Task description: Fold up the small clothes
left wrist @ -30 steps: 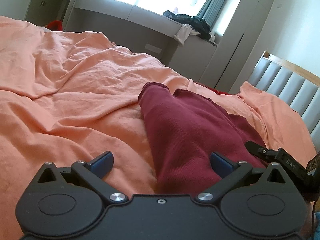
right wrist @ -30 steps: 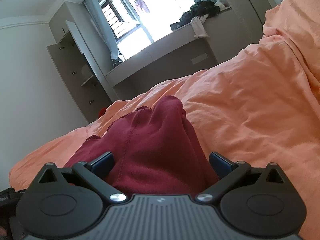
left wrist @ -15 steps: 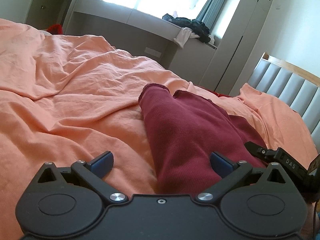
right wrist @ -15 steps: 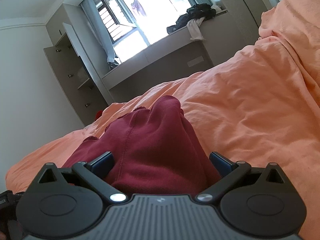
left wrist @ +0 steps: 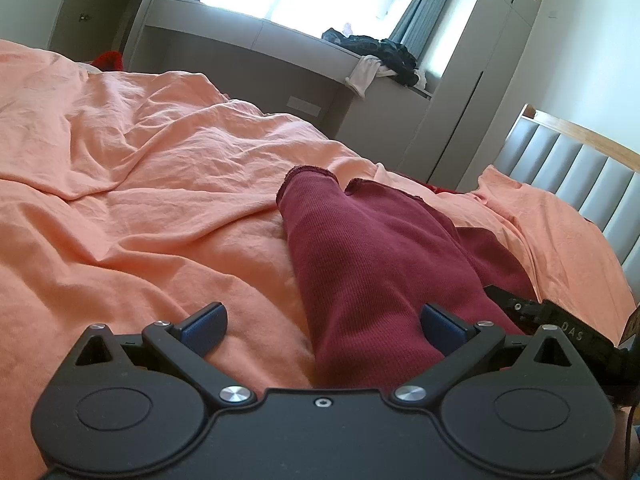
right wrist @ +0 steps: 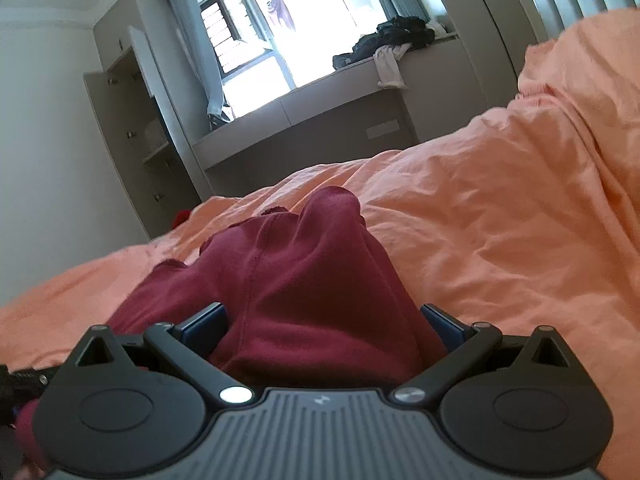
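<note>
Here, my left tongs (left wrist: 324, 322) stand wide apart and low over the bed, gripping nothing. Between their blue fingers (left wrist: 204, 320) I see bare orange duvet (left wrist: 140, 208) toward nine o'clock and the edge of the maroon garment (left wrist: 372, 256) toward three o'clock; the three-o'clock finger sits over that ribbed cloth, though I cannot tell whether it touches. The garment runs away from the tongs toward twelve o'clock, ending in two raw-edged openings side by side. At four o'clock in the left wrist view, the black body of the other gripper pokes in beside the garment.

My right tongs (right wrist: 322, 322) are also spread wide, with a bunched hump of the maroon garment (right wrist: 296, 276) rising between the fingers and filling the gap. The cloth presses near both blue pads (right wrist: 206, 322), but the tongs are not closed onto it. A seam runs up the hump toward twelve o'clock.

Farther out, the rumpled duvet spreads around the garment on every side. A grey padded headboard (left wrist: 568, 176) stands at two o'clock in the left view. Beyond the bed, a grey window ledge (right wrist: 320, 92) carries a heap of dark clothes (right wrist: 388, 38) and a white cloth (right wrist: 388, 66) hanging over its edge.
</note>
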The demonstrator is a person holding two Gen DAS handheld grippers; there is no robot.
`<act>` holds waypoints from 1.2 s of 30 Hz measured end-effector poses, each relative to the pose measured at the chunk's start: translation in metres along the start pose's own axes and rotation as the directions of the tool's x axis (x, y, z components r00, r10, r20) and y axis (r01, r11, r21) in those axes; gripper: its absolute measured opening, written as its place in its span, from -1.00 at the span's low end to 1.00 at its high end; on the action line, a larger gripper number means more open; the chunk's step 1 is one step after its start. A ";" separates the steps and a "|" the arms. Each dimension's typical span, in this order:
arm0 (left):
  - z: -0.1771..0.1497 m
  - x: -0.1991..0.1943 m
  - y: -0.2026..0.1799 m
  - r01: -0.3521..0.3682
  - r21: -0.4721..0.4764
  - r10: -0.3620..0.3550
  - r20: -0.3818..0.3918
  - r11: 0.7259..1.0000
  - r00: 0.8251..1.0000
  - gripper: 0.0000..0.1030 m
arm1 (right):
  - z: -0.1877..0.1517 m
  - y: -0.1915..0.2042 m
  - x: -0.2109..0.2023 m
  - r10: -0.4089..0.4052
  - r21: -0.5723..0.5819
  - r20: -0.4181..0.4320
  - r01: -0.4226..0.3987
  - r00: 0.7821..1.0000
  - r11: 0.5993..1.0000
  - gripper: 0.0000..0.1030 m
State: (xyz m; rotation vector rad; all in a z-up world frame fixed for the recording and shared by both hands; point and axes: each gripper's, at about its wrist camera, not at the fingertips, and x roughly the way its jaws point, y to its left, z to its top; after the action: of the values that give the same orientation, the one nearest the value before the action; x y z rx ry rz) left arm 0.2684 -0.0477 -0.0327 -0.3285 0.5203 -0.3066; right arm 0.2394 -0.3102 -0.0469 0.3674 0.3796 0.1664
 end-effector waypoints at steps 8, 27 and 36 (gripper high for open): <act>-0.002 0.000 0.002 0.007 0.007 -0.007 0.017 1.000 1.000 0.99 | -0.005 0.028 -0.005 -0.082 -0.205 0.052 0.091 0.995 0.974 0.94; -0.006 -0.001 0.010 0.043 -0.006 -0.043 0.040 0.999 0.998 0.99 | -0.001 0.011 -0.005 -0.038 -0.101 0.023 0.040 0.999 0.994 0.94; -0.007 -0.002 0.010 0.043 -0.005 -0.043 0.041 0.999 0.998 0.99 | -0.013 0.053 -0.015 -0.089 -0.414 0.130 0.136 0.987 0.900 0.57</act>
State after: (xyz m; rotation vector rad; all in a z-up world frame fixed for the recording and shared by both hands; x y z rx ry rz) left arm 0.2654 -0.0393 -0.0411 -0.3512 0.4748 -0.3394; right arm 0.2160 -0.2608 -0.0336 -0.0754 0.2469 0.1101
